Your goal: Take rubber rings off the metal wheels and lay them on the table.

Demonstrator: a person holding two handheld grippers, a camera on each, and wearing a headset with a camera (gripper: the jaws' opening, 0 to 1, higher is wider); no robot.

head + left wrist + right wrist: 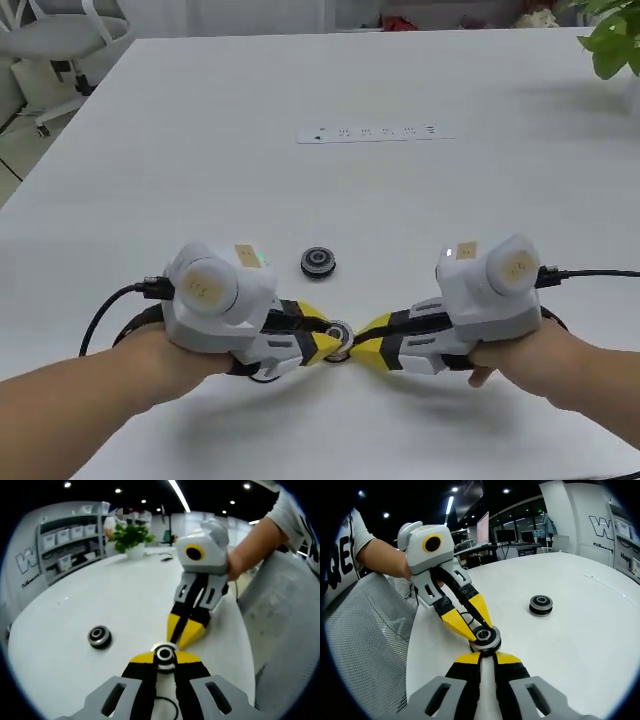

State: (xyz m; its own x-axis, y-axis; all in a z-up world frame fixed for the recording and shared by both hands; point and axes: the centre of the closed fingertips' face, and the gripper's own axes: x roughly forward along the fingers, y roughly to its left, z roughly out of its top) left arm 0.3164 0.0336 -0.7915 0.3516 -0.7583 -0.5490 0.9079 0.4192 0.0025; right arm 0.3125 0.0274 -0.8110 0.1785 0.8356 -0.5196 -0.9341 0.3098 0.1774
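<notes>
Two hand-held grippers meet tip to tip close to the near edge of the broad white desk. The left hand-held gripper has its yellow-tipped jaws drawn narrow onto a small silver metal wheel with a black rubber ring round its rim, which sits between the tips, low over the desk. The right hand-held gripper points in from the right with its jaws nearly together, tips touching the opposite side of that wheel; whether they pinch the rubber I cannot tell. A second metal wheel of the same kind, ring on, lies flat on the desk just beyond the grippers, apart from both. In the left gripper view a thin loose black rubber ring lies on the desk under that gripper's jaws. Farther off, a flat white power strip lies mid-desk, and a green leafy plant stands at the far right corner.
</notes>
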